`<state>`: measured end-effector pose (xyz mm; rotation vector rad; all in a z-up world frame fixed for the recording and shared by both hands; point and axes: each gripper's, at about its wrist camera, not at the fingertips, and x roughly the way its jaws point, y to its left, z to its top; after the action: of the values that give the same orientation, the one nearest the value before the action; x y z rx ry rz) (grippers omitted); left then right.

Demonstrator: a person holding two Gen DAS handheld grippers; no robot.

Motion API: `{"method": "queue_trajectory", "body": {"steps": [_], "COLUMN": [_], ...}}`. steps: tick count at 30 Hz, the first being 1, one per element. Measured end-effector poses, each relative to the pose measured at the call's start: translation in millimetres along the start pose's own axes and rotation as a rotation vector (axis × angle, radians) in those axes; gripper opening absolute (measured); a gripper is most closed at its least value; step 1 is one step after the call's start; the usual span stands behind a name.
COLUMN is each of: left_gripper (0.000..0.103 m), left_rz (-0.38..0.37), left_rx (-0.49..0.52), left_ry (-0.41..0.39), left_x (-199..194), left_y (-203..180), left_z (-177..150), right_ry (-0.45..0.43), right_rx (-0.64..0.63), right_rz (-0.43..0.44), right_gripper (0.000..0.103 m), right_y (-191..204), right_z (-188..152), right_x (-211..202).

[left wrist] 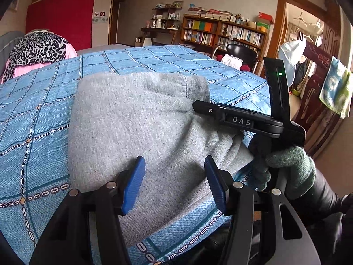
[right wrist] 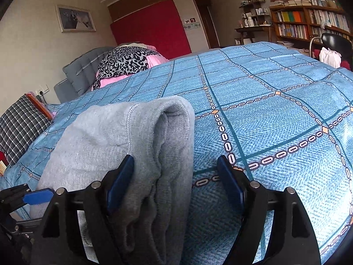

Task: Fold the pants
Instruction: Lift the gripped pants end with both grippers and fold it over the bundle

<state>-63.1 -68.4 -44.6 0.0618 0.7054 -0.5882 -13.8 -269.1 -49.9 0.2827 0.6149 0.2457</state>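
Left tool (left wrist: 174, 183) gapes above folded grey pants (left wrist: 136, 121) on bedspread (left wrist: 39, 114).

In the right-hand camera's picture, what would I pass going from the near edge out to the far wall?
Open right claw with blue pads → folded grey fleece pants → blue checked bedspread with chain pattern → leopard-print cloth over pink bedding → red wall panel.

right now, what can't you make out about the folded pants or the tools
- Near end of the grey pants: right wrist view, hidden behind the right tool and cut by the bottom edge.
- Pants' right edge: left wrist view, covered by the right tool's body.
- How many layers the fold has: only the outer fabric shows in both views.
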Motion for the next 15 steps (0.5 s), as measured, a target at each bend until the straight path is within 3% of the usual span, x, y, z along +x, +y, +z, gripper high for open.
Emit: {"method": "queue_trajectory", "body": {"steps": [1,5,7,15], "left_gripper": [0.066,0.069,0.076,0.082], "left_rz": [-0.003,0.017,0.022,0.071], "left_rx": [-0.004,-0.016,-0.035,-0.201], "left_ry": [-0.005,-0.036,-0.055,-0.035], "left_x": [-4,-17,-23,-24], "left_y": [0,4,11,64], "left_z": [1,12,17,34], "right_ry": [0.0,-0.006,-0.02,-0.003], "right_rx": [0.009,0.04,0.041,0.096], "right_rz": [0.008,0.034,0.035,0.112], "right_gripper": [0.078,0.078,0.078,0.079], "right_y": [-1,-3,-3,-7], "right_z": [0,4,5,8], "right_x": [-1,-11,-19,-31]}}
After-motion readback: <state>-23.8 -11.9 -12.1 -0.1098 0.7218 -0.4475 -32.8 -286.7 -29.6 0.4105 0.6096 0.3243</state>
